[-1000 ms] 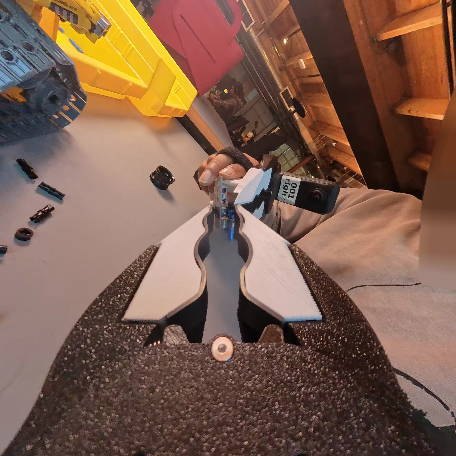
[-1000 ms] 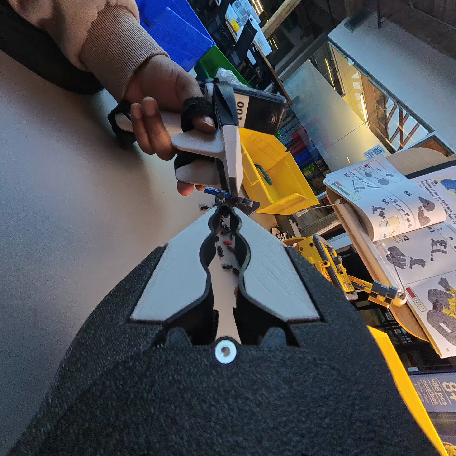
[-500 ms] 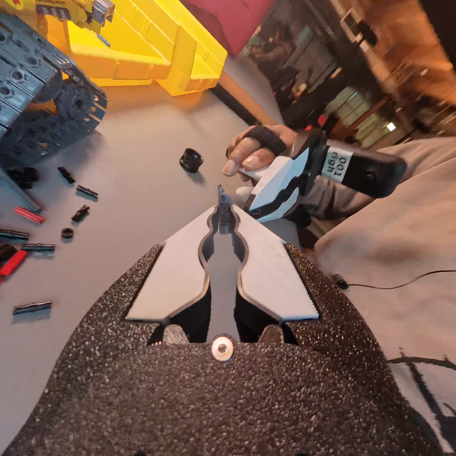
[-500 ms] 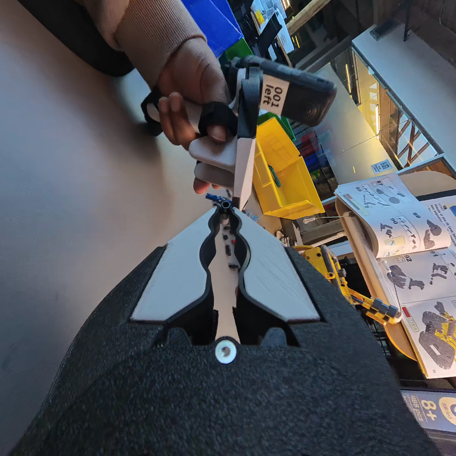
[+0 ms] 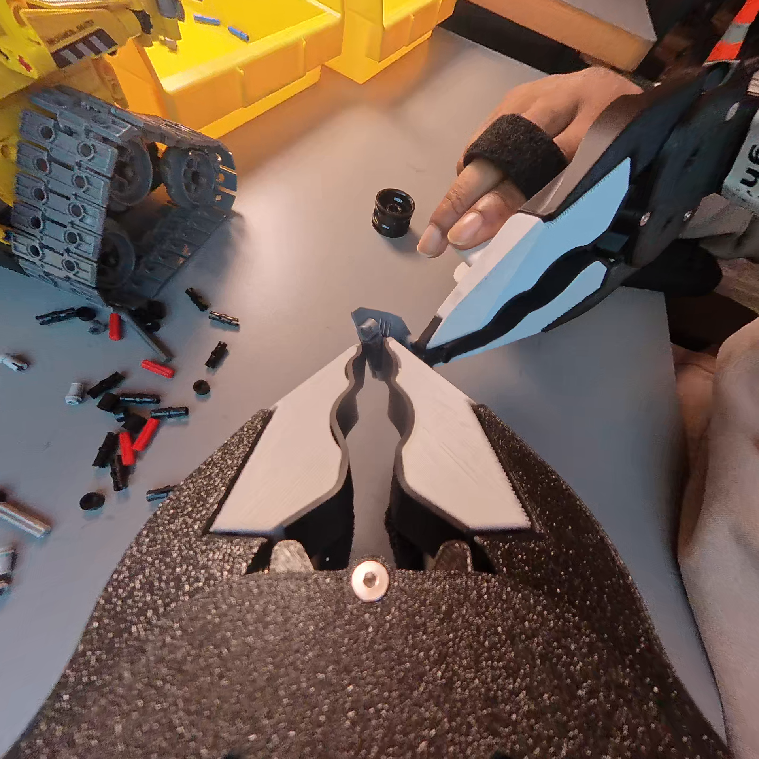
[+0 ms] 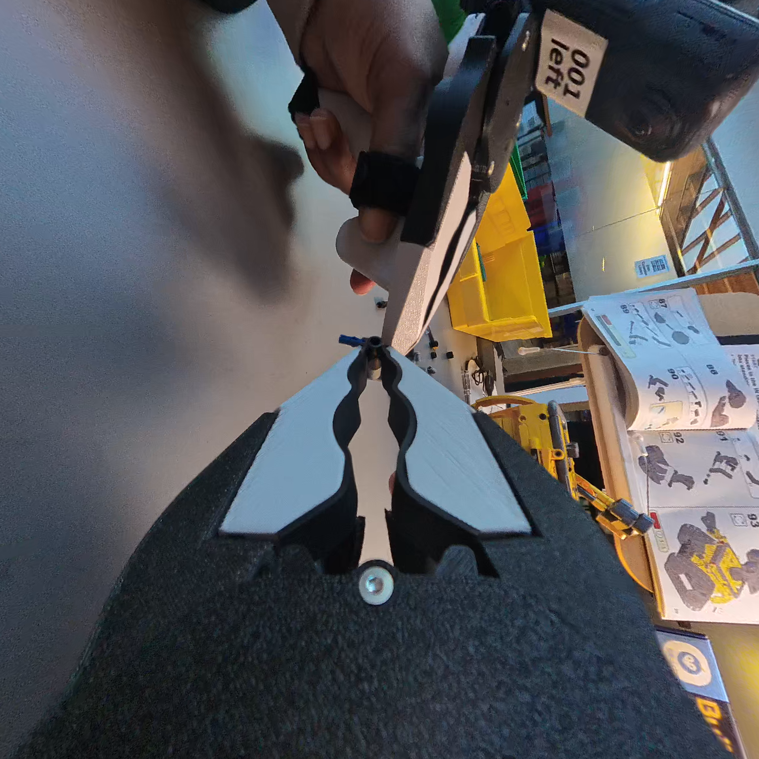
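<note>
Pinching one small dark grey piece (image 5: pixel 376 328) between both grippers — tips touching.
Left gripper (image 5: pixel 374 353) has swung down over the table (image 5: pixel 534 410); right gripper (image 6: pixel 373 354) stays clamped.

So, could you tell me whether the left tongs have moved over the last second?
Yes. The left tongs have tipped down toward the table: the yellow bin has risen to the view's top edge, and the room beyond is gone.

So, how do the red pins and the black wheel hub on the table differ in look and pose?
The red pins are thin, bright rods lying flat among the scattered small parts on the left; the black wheel hub is a thick, dark cylinder, lying alone near the person's hand. Both rest loose on the grey table, touched by neither gripper.
</note>
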Motion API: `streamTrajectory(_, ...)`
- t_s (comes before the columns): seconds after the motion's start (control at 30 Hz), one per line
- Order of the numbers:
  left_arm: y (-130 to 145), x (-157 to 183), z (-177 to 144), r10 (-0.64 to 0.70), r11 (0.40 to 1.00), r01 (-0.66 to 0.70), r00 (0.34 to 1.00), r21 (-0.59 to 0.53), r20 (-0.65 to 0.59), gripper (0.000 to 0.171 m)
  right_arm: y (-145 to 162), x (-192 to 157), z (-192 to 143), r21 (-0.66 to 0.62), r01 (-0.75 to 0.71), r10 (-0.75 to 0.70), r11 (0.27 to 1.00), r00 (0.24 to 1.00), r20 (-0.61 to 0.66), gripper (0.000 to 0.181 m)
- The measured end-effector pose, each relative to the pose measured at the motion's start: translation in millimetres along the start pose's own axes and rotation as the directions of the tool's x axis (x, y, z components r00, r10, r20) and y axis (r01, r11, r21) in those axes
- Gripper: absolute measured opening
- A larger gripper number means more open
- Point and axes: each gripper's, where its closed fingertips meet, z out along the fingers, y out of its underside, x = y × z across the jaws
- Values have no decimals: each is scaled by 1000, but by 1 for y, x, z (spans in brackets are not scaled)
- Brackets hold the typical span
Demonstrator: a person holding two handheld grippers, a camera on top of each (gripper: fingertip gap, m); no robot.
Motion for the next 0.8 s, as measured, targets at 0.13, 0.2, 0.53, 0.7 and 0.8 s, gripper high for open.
streamTrajectory(0.13,4,0,2,-5,1000,5,1000,-18,11,7,-1,-6,3,-23,58,-58,998,998,13,3)
streamTrajectory(0.2,4,-1,3,12,1000,-12,1000,-27,23,7,-1,-7,4,-28,59,-59,998,998,17,3)
streamTrajectory(0.53,-20,25,-26,-234,947,302,882,108,-410,22,-28,14,-17,186,28,-19,982,999,-47,4)
streamTrajectory(0.7,-22,42,-24,-250,942,326,832,72,-496,9,-38,10,-21,235,0,4,972,1000,-15,4)
streamTrajectory(0.8,-19,37,-19,-188,967,241,895,83,-404,7,-34,8,-20,204,-42,39,978,999,16,4)
